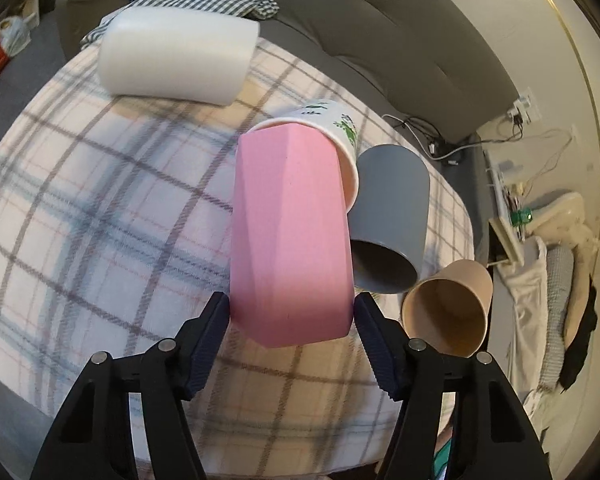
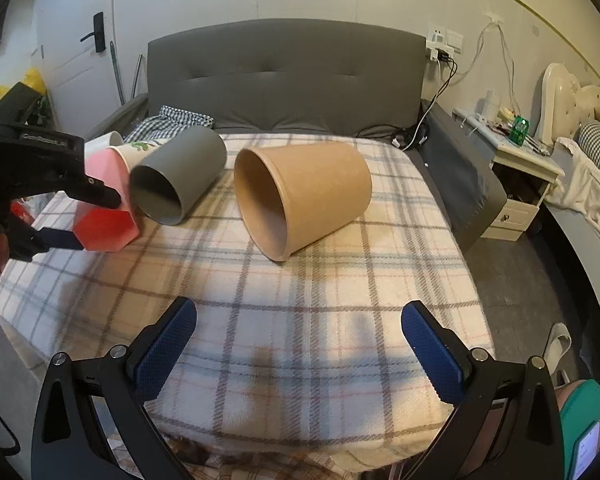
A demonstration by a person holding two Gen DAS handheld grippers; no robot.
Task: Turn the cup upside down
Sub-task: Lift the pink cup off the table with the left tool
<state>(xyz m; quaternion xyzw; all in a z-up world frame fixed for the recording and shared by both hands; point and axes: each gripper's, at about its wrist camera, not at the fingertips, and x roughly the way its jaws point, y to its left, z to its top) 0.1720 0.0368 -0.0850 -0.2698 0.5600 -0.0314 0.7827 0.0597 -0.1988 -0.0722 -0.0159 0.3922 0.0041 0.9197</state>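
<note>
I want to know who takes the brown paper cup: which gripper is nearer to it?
Right. The open right gripper faces the brown paper cup across bare blanket; the left gripper is beyond the grey cup, clamping the pink cup.

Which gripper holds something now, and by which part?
The left gripper clamps the pink cup by its sides near one end; the right gripper holds nothing.

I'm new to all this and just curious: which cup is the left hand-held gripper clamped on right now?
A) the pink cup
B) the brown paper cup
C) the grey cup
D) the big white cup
A: the left hand-held gripper has its two fingers pressed against the sides of the pink cup, while the other cups lie untouched on the plaid blanket.
</note>
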